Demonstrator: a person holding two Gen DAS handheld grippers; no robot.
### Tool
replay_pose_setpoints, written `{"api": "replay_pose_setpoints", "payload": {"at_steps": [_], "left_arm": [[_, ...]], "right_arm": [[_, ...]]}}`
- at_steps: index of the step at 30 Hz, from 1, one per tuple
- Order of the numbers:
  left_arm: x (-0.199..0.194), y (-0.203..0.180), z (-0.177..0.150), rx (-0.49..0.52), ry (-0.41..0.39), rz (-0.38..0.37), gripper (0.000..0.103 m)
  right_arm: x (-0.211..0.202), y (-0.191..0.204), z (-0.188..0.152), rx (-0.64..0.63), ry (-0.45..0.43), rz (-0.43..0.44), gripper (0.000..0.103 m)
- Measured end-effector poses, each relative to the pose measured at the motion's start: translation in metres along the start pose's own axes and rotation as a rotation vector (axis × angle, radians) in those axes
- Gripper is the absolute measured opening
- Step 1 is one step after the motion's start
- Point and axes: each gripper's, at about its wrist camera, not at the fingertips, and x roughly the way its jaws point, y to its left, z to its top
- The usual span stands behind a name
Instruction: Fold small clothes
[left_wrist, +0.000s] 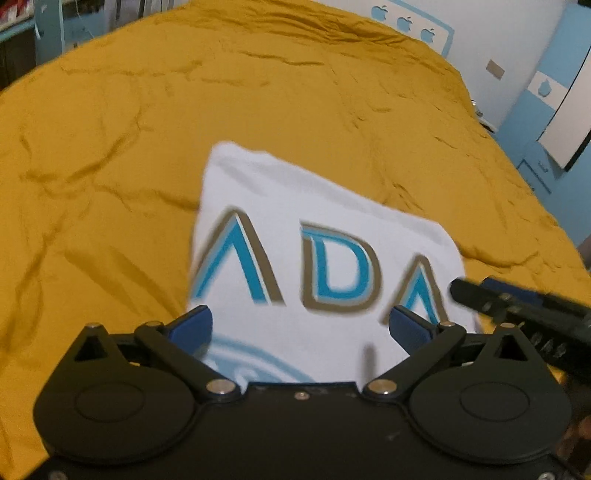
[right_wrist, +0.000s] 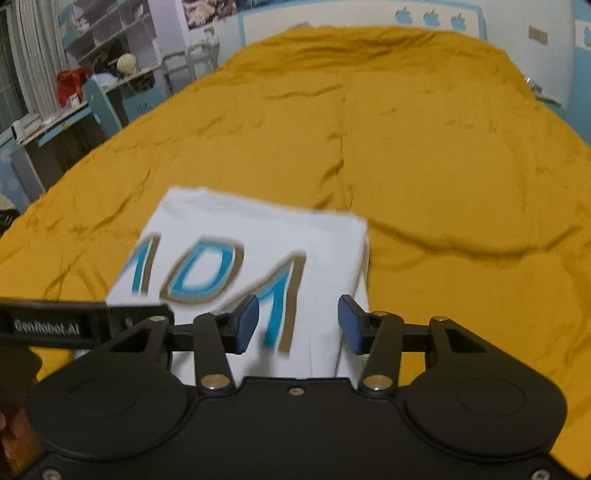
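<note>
A small white shirt (left_wrist: 295, 206) with blue and tan letters lies folded into a rectangle on the mustard bedspread (left_wrist: 147, 147). It also shows in the right wrist view (right_wrist: 258, 232). My left gripper (left_wrist: 301, 326) is open and empty, its blue pads over the shirt's near edge. My right gripper (right_wrist: 297, 321) is open and empty, over the shirt's near right part. The right gripper's black finger shows at the right of the left wrist view (left_wrist: 517, 306). The left gripper's finger shows at the left of the right wrist view (right_wrist: 74, 321).
The bedspread (right_wrist: 443, 166) covers the whole bed, wrinkled. A white headboard with blue apple shapes (right_wrist: 432, 18) stands at the far end. A desk and shelves with clutter (right_wrist: 92, 74) stand left of the bed. Blue and white furniture (left_wrist: 554, 110) stands at the right.
</note>
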Motion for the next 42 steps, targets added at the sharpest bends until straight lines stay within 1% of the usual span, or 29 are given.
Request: {"api": "replay_pose_setpoints", "payload": {"at_steps": [5,7,10,13,16,18,21,24,27,29,31,34,37,40,42], "left_arm": [[0.017,0.01,0.024,0.004,-0.025,0.059,0.103],[0.029,0.015,0.032,0.0,-0.019,0.072,0.103],[0.047,0.018,0.037,-0.007,0.018,0.086,0.103],[0.063,0.024,0.033,-0.032,0.064,0.073,0.103],[0.07,0.031,0.029,-0.076,0.079,0.047,0.103],[0.071,0.036,0.03,-0.101,0.088,0.03,0.103],[0.065,0.034,0.032,-0.095,0.091,0.033,0.103],[0.045,0.031,0.033,-0.097,0.074,0.022,0.103],[0.005,0.025,0.024,-0.078,0.028,-0.005,0.103],[-0.027,0.018,0.009,-0.06,-0.003,-0.024,0.103],[-0.058,0.013,-0.01,-0.056,-0.031,-0.051,0.103],[-0.09,0.007,-0.044,-0.043,-0.05,-0.085,0.103],[-0.1,0.003,-0.068,-0.046,-0.023,-0.097,0.103],[-0.096,0.005,-0.083,-0.095,0.025,-0.137,0.103],[-0.094,0.003,-0.092,-0.082,0.034,-0.128,0.103]], "right_arm": [[0.017,0.005,0.024,-0.018,-0.04,-0.016,0.051],[0.029,0.006,0.029,-0.028,-0.033,-0.01,0.051],[0.051,0.007,0.028,-0.039,0.012,-0.019,0.051],[0.068,0.001,0.023,-0.025,0.055,-0.044,0.051],[0.075,-0.004,0.018,-0.031,0.057,-0.059,0.053],[0.078,-0.006,0.016,-0.031,0.063,-0.056,0.055],[0.077,-0.007,0.019,-0.031,0.07,-0.055,0.056],[0.059,-0.003,0.024,-0.037,0.059,-0.043,0.056],[0.023,-0.001,0.022,-0.003,0.011,-0.007,0.056],[-0.007,0.004,0.013,0.004,-0.017,0.018,0.056],[-0.034,0.014,-0.003,-0.018,-0.027,0.04,0.056],[-0.065,0.025,-0.033,-0.047,-0.03,0.04,0.056],[-0.079,0.027,-0.059,-0.035,-0.006,0.034,0.057],[-0.082,0.022,-0.076,-0.013,0.025,0.013,0.057],[-0.083,0.019,-0.084,-0.016,0.034,0.003,0.057]]}}
